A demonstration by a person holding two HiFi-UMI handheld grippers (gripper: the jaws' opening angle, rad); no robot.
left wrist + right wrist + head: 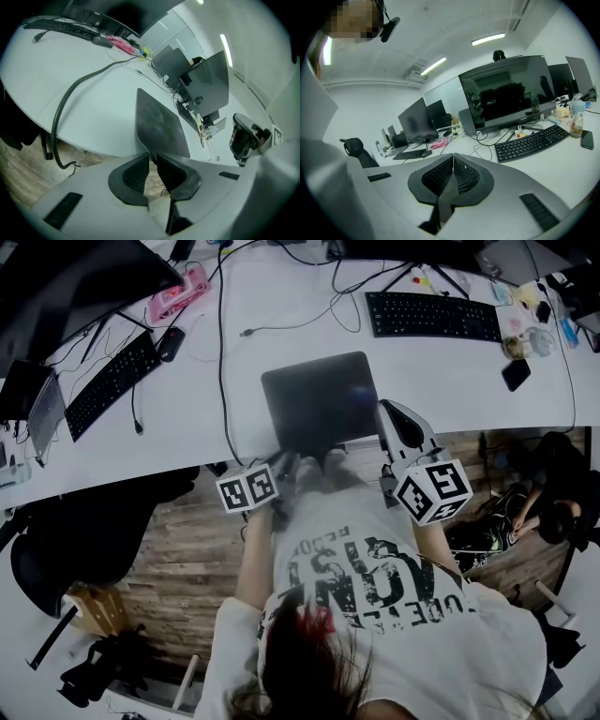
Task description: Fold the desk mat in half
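The dark grey desk mat (319, 399) lies flat on the white desk (187, 418), close to its front edge. My left gripper (284, 466) is at the mat's near left corner. In the left gripper view that corner of the mat (157, 124) runs in between the ribbed pads (133, 171), and my left gripper (152, 158) is closed on its edge. My right gripper (386, 409) hovers by the mat's right edge, near its front corner. In its own view my right gripper (453, 165) is shut with nothing between the pads, and the mat is hidden there.
A black cable (223, 362) runs down the desk just left of the mat and hangs over the front edge. A keyboard (433, 315) lies behind the mat to the right, another keyboard (111, 382) at the left. A black phone (516, 374) and a pink object (178, 293) also sit on the desk.
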